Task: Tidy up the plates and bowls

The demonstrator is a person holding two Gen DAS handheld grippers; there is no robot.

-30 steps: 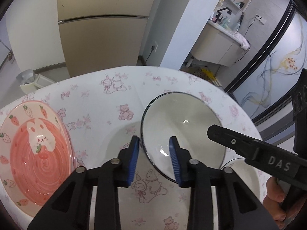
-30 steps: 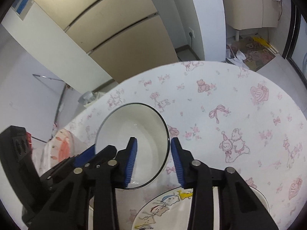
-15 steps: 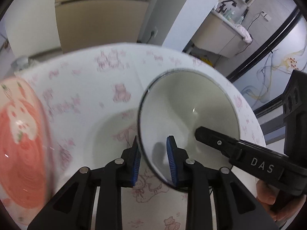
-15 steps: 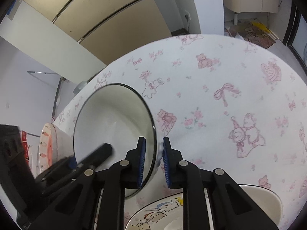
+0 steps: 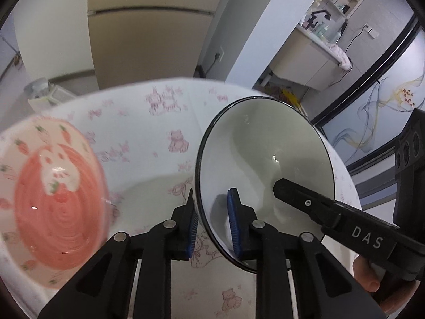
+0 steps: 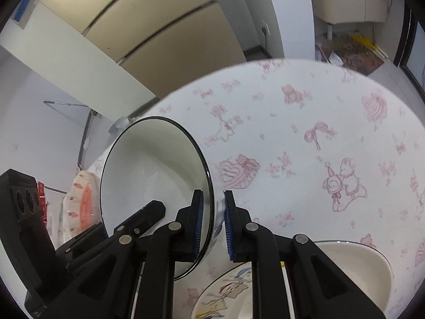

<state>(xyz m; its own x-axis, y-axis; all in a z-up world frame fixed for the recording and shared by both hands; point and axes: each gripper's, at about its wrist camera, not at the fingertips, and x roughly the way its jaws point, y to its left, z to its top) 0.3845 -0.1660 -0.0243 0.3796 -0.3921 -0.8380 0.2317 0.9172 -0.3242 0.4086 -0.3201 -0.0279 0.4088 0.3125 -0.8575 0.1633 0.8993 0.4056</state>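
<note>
Both tongs grip one white bowl (image 5: 265, 164) with a thin dark rim, tipped up on edge above the desk (image 5: 148, 138).

In the left wrist view the bowl fills the centre right of the frame, its hollow facing the camera. The left tongs (image 5: 212, 223) have just been closing and now clamp its lower left rim, one blue pad outside the wall and the other inside the hollow. The right tongs (image 5: 279, 186) reach in from the lower right, a black finger marked DAS lying across the inside of the bowl. Part of a hand (image 5: 366, 273) shows at the lower right edge. A pink plate (image 5: 53, 207) with a rabbit and strawberries sits blurred at the left of the frame, on the desk's white cloth printed with pink bears and bows.

In the right wrist view the bowl (image 6: 151, 180) stands at centre left. The right tongs (image 6: 213, 223) are clenched on its right rim, the wall pinched between the blue pads. The left tongs (image 6: 151, 210) come in from the lower left. A cartoon plate (image 6: 225, 292) lies at the bottom centre, a cream bowl (image 6: 358, 263) just right of it at the lower right.
</note>
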